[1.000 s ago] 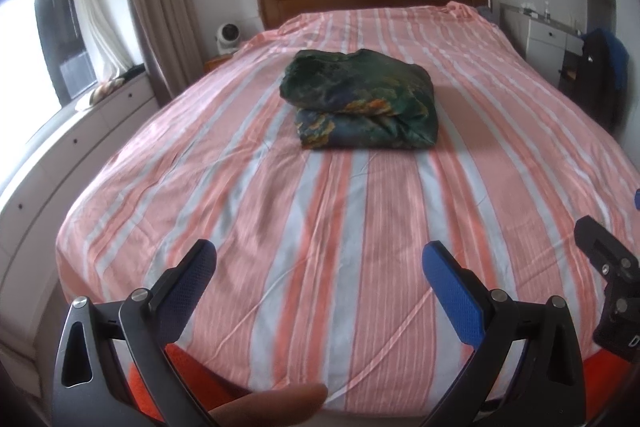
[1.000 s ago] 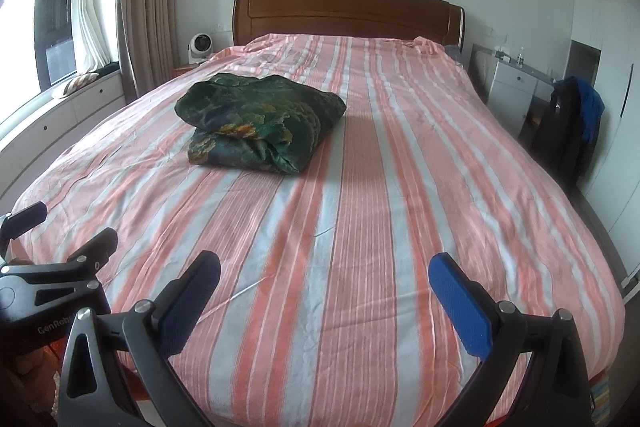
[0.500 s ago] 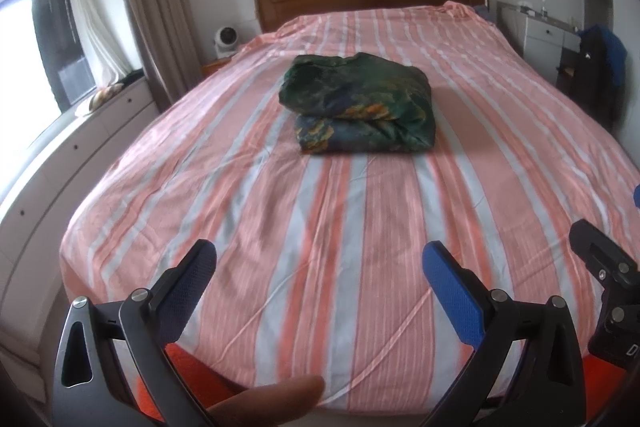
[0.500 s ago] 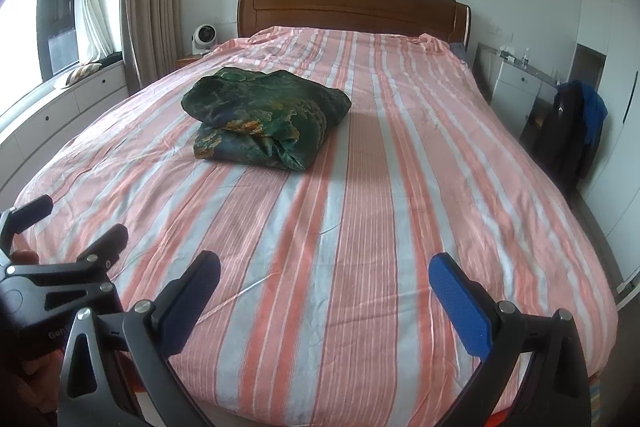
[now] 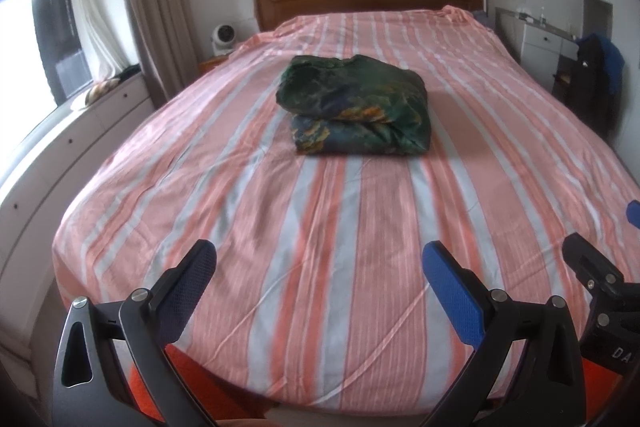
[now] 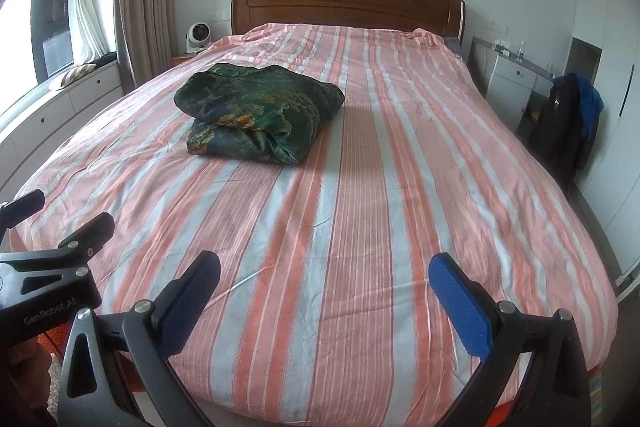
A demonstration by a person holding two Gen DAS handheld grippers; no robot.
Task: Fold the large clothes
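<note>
The dark green floral folded garment bundle sat mid-bed on the pink-and-grey striped bedsheet, well ahead of both grippers, long axis crosswise. Left gripper looked squarer to it; right gripper had it ahead-left. Both were spread wide, holding nothing. Left gripper's body read "GenRobot.AI".

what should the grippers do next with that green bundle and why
Probably nothing more than backing off: the green patterned garment already lies folded in a compact stack on the striped bedsheet, and both the left gripper and right gripper are open, empty, near the foot.
</note>
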